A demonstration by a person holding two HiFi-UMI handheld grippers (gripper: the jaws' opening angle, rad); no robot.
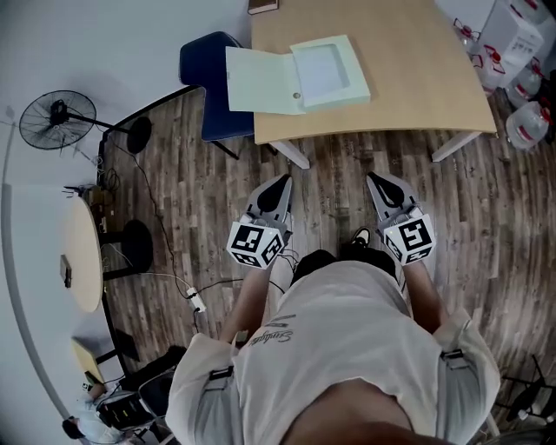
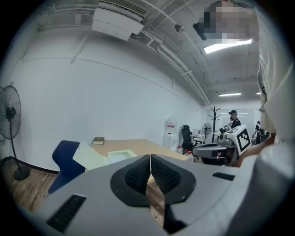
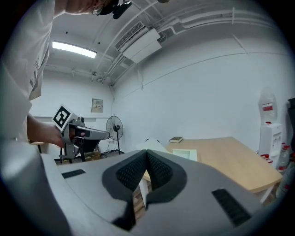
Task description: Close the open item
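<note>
Head view shows a person standing on a wood-plank floor [image 1: 486,217], facing a light wooden bench [image 1: 408,78]. The left gripper [image 1: 280,182] and the right gripper [image 1: 379,180] are held low in front of the body. Both hang over the floor, short of the bench's near edge and well apart from anything on it.

The box [image 1: 330,71], pale green and shallow, lies open on the left part of the bench. Its lid [image 1: 261,80] is folded out flat to the left and juts past the bench's left edge, above a blue chair [image 1: 207,83]. A book [image 1: 262,6] lies near the far edge of the bench. Neither gripper touches the box.

In the left gripper view the jaws are clenched. Their dark ribbed pads [image 2: 138,175] meet at the tip with nothing between them, and the box shows on the bench beyond. In the right gripper view the jaws are likewise pressed together and empty, with the pads [image 3: 131,173] touching at the tip. From there the box lies further back on the bench, and the book beyond it.

A standing fan [image 1: 56,113] is on the floor to the left of the chair. A round table [image 1: 80,252] stands nearer along the left wall. Water bottles [image 1: 521,52] are grouped past the bench's right end.
</note>
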